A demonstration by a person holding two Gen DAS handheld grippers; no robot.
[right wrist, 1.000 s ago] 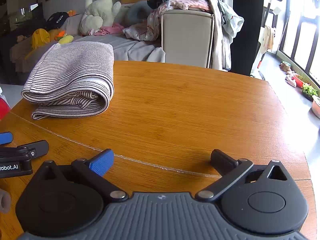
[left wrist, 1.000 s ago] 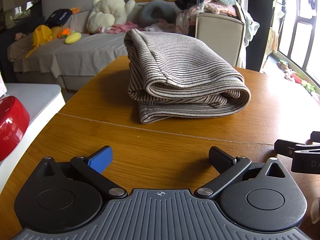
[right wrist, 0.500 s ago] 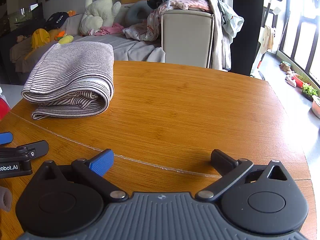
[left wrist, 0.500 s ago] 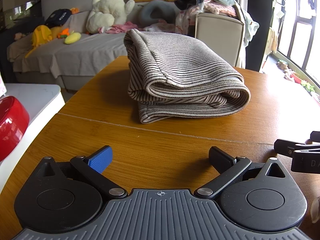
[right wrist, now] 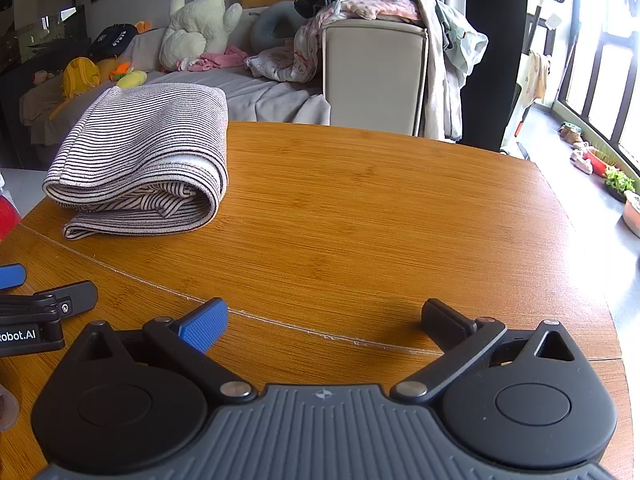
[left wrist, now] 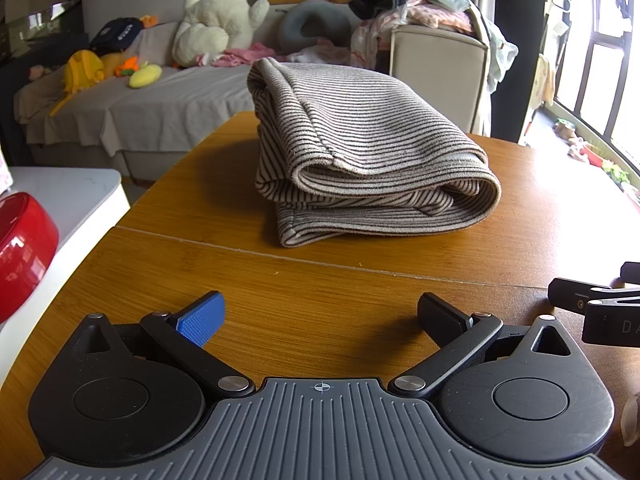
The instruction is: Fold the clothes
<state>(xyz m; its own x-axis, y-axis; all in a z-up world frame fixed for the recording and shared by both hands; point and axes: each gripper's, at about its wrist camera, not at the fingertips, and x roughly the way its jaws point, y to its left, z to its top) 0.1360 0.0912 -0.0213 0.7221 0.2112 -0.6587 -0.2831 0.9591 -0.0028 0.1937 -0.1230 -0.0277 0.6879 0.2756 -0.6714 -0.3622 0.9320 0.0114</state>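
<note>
Folded garment on table, both grippers released, nothing held.

Brown-and-cream striped knit garment point(left wrist: 368, 160) lies folded in a thick bundle on the round orange-brown wooden table point(right wrist: 380, 208), beyond a seam in the top. Left gripper point(left wrist: 320, 316) and right gripper point(right wrist: 324, 318) sit low at the near edge, fingers spread wide, well short of the cloth. Behind: grey-covered sofa point(left wrist: 160, 96) with a cream plush duck point(left wrist: 220, 12), beige chair point(right wrist: 374, 76) heaped with loose clothes, barred window at right.
</note>
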